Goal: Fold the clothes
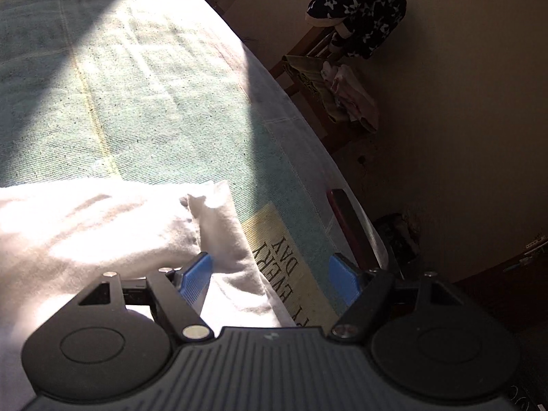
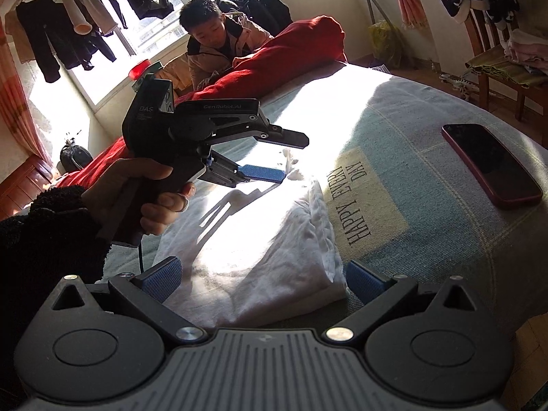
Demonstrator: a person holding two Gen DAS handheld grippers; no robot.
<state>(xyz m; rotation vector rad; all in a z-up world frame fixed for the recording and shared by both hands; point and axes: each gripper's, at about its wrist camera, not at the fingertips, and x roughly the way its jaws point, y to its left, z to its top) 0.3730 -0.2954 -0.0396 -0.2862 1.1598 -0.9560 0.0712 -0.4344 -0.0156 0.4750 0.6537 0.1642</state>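
Right wrist view: a bed under a pale green blanket carries a white garment, already folded into a compact bundle, lying near the blanket's front edge beside a printed "HAPPY EVERY DAY" patch. A dark phone lies well apart, toward the right edge. The fold looks mostly done; a final tidy or moving the bundle aside seems to be what is left. The left gripper, held in a hand, hangs over the bundle's far end with jaws apart, gripping nothing. The right gripper straddles the near end, jaws spread and not pressing on cloth.
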